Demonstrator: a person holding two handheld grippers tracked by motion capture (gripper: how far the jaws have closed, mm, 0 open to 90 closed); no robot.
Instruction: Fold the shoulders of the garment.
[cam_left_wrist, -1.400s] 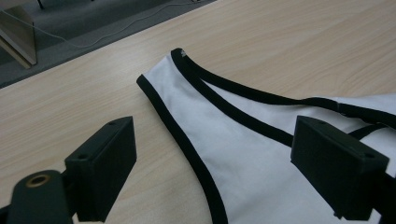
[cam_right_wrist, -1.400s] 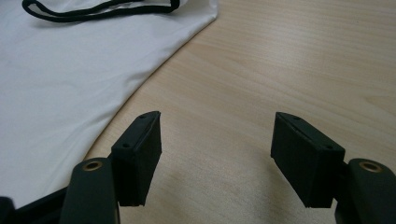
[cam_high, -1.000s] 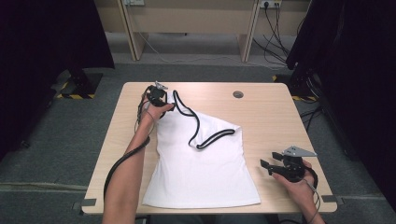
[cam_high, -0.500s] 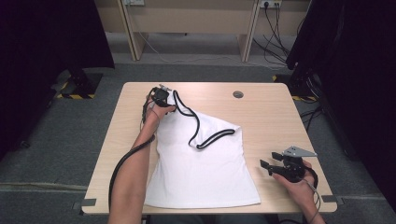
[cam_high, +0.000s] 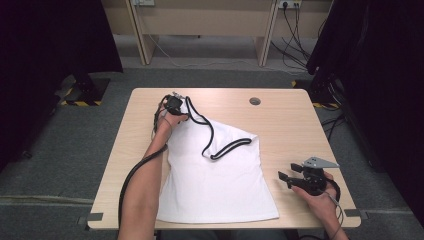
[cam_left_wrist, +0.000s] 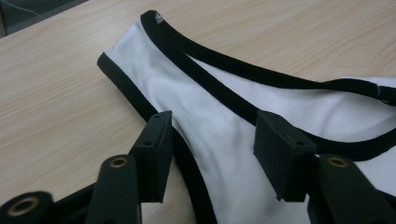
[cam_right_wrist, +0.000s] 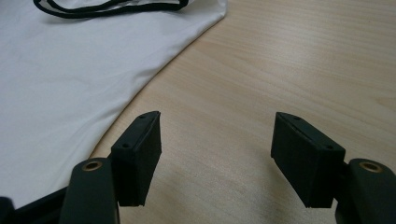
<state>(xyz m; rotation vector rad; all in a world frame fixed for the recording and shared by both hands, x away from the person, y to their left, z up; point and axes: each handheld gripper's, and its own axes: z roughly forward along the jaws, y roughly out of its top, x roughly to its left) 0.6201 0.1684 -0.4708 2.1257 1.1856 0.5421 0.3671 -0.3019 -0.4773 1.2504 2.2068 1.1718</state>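
The left tongs (cam_left_wrist: 210, 149) have just been closing around the white tank top's (cam_high: 220, 175) black-trimmed strap (cam_left_wrist: 187, 107), arm stretched forward; pads not yet pressing. The right tongs (cam_right_wrist: 215, 154) rest wide open, empty, on the desk (cam_high: 290, 125).

I am viewing the table (cam_high: 280, 120) through the high view, which is looking forward and down from above the near edge, far enough back to be taking in the whole tabletop and the floor beyond. The left gripper view is looking close along its own jaws at the black-trimmed strap (cam_left_wrist: 196, 98) of the white top (cam_high: 220, 175). The right gripper view is sitting low over bare wood, catching that top's side edge (cam_right_wrist: 154, 70). All three views are sharing this garment.
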